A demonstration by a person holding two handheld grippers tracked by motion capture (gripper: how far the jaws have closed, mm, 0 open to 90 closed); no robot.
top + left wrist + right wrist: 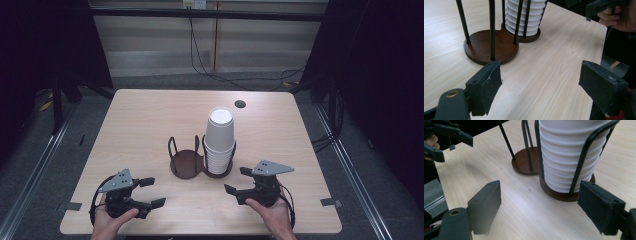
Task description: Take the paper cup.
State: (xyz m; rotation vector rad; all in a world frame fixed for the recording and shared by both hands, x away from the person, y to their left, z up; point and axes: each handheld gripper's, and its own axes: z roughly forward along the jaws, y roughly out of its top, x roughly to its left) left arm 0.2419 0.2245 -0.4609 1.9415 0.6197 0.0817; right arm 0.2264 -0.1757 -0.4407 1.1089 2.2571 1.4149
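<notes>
both tongs, left (150, 192) and right (235, 180), gape wide, holding nothing, near cup stack (219, 142) in holder (186, 164)

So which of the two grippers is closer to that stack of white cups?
The right gripper. It sits just in front of the stack of white cups, slightly to its right. The left gripper is farther off, beyond the holder's empty side.

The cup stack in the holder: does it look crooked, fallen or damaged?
Nothing stands out. The cup stack stands upright inside the right ring of the holder; the left ring has no cups. Nothing lies spilled on the table.
</notes>
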